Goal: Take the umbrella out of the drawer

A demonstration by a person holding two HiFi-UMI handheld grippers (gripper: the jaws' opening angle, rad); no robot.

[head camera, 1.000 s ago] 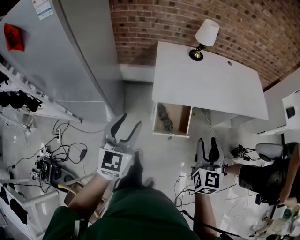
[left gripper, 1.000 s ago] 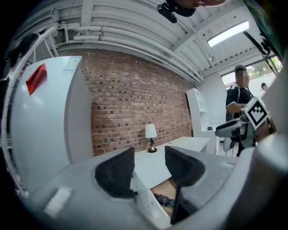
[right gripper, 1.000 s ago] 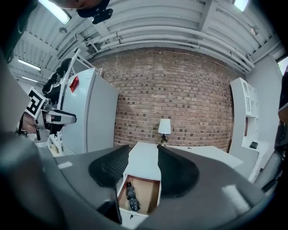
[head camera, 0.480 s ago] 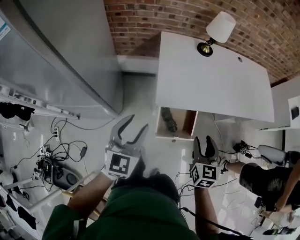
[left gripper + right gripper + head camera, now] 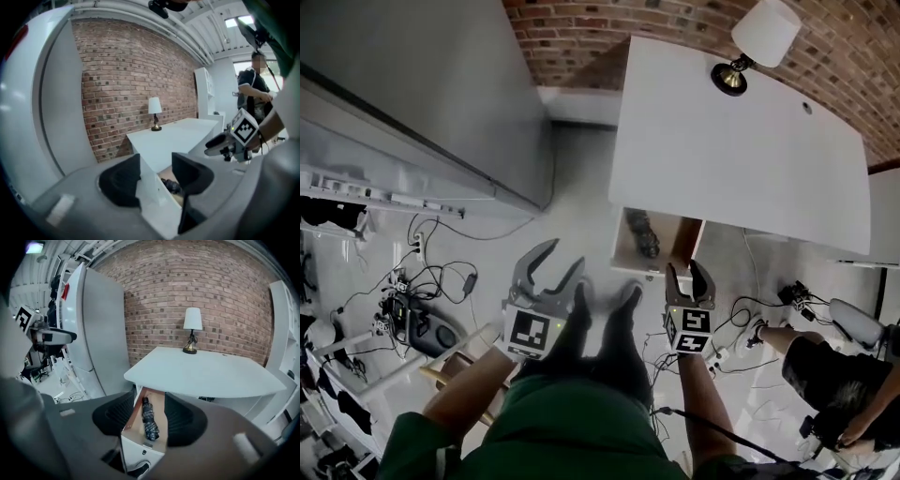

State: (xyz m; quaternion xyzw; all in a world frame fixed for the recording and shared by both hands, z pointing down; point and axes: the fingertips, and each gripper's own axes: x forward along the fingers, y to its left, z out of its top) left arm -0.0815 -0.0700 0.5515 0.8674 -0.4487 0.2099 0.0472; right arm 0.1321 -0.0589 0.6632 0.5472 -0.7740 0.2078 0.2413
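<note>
Low over the grey floor (image 5: pixel 581 211), left gripper (image 5: pixel 555 265): jaws wide apart, holding nothing.
Right gripper (image 5: pixel 685 279): jaws partly apart, empty, near the drawer's front.
Open wooden drawer with white front (image 5: pixel 624 246): pulled out from under the desk.
Dark patterned folded umbrella (image 5: pixel 644 234): lying lengthwise inside the drawer.
White rectangular desk (image 5: pixel 731 159): against the red brick wall (image 5: pixel 581 37).
White-shaded, brass-based lamp (image 5: pixel 764 33): on the desk's far side.

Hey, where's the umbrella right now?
The folded umbrella lies inside the open drawer under the white table's near edge, at the head view's centre, just ahead of the right tool.
</note>
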